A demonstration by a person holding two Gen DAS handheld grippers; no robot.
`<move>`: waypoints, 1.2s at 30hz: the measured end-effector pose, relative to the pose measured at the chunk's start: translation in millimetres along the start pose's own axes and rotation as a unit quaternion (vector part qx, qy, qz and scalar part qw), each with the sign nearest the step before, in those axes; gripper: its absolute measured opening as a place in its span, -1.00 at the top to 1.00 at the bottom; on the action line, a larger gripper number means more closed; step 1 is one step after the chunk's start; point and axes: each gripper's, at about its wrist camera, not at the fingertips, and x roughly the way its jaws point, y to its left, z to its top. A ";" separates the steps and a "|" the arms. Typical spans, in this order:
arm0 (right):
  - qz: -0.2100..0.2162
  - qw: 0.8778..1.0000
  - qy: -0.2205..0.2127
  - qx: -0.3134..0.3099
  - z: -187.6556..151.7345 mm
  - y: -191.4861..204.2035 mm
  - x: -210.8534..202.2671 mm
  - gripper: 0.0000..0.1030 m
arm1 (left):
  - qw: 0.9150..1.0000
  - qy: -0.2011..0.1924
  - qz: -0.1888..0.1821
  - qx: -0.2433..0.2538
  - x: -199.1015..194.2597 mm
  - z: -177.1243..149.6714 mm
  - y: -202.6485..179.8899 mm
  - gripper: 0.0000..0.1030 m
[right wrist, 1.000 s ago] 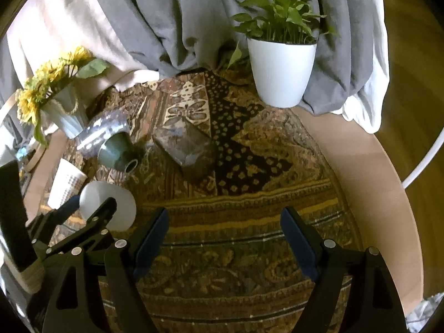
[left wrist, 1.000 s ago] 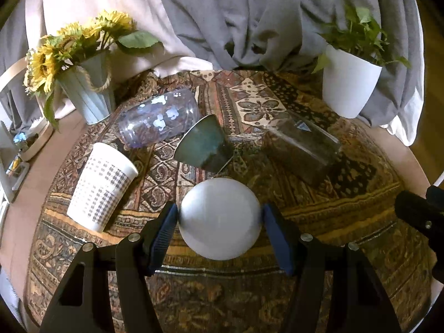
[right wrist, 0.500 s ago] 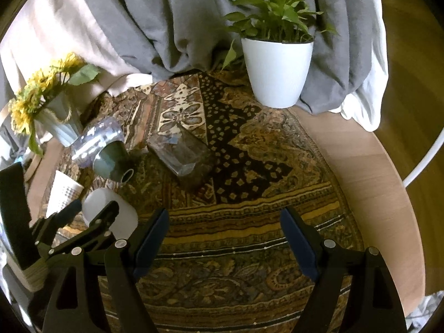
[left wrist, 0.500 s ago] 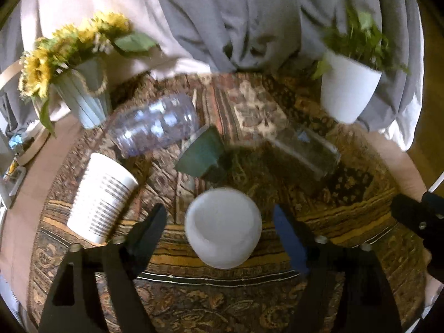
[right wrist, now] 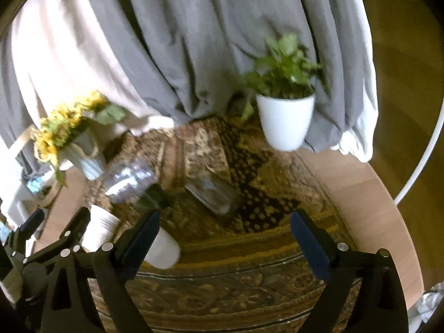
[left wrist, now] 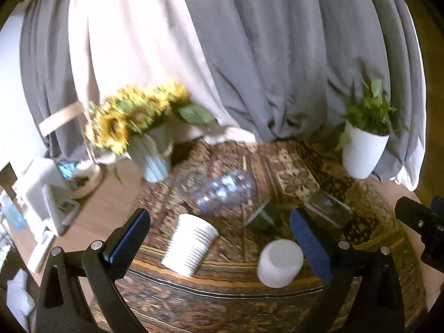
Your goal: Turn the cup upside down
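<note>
A plain white cup (left wrist: 280,263) stands upside down on the patterned rug, base up, low and right of centre in the left wrist view. It also shows in the right wrist view (right wrist: 163,248), behind the right gripper's left finger. My left gripper (left wrist: 219,238) is open and empty, raised above and behind the cup, apart from it. My right gripper (right wrist: 223,241) is open and empty over the front of the rug.
A ribbed white cup (left wrist: 190,245), a clear bluish jar (left wrist: 222,191), a dark green cup (left wrist: 260,216) and a clear glass (left wrist: 327,208) lie on the rug (left wrist: 222,305). A sunflower vase (left wrist: 149,152) stands back left, a potted plant (left wrist: 360,149) back right. Curtains hang behind.
My left gripper opened and let go of the white cup, then pulled up and back. The cup stays base up on the rug. My right gripper also drew back.
</note>
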 end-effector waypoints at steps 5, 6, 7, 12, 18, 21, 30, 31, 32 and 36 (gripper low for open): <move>0.012 1.000 -0.025 -0.007 5.9 21.3 -22.5 -0.86 | 1.000 -0.020 0.008 -0.008 -21.0 10.7 23.3 -1.00; 0.014 0.999 -0.030 -0.009 7.0 25.9 -27.1 -0.86 | 1.000 -0.023 0.010 -0.011 -24.1 12.6 27.5 -1.00; 0.016 0.999 -0.033 -0.010 7.7 28.7 -30.3 -0.86 | 0.999 -0.027 0.011 -0.017 -28.1 15.0 33.6 -1.00; 0.021 0.999 -0.048 -0.010 10.1 44.2 -46.1 -0.86 | 0.999 -0.044 0.010 -0.030 -43.0 22.9 51.3 -1.00; 0.017 0.998 -0.062 -0.015 9.8 59.4 -60.0 -0.86 | 0.998 -0.057 0.010 -0.028 -53.6 27.6 63.5 -1.00; 0.014 0.998 -0.067 -0.016 10.1 65.0 -64.7 -0.86 | 0.998 -0.061 0.008 -0.030 -57.3 28.5 70.0 -1.00; 0.004 0.996 -0.083 -0.018 9.4 76.6 -73.8 -0.86 | 0.997 -0.078 0.007 -0.023 -64.6 32.2 79.9 -1.00; 0.004 0.996 -0.085 -0.018 9.2 77.7 -74.7 -0.86 | 0.996 -0.081 0.008 -0.022 -66.0 32.9 80.9 -1.00; 0.003 0.996 -0.086 -0.018 9.0 78.4 -75.4 -0.86 | 0.996 -0.084 0.008 -0.021 -66.9 33.4 81.4 -1.00; 0.001 0.995 -0.094 -0.018 9.3 82.8 -78.9 -0.86 | 0.995 -0.094 0.007 -0.017 -70.8 35.9 84.5 -1.00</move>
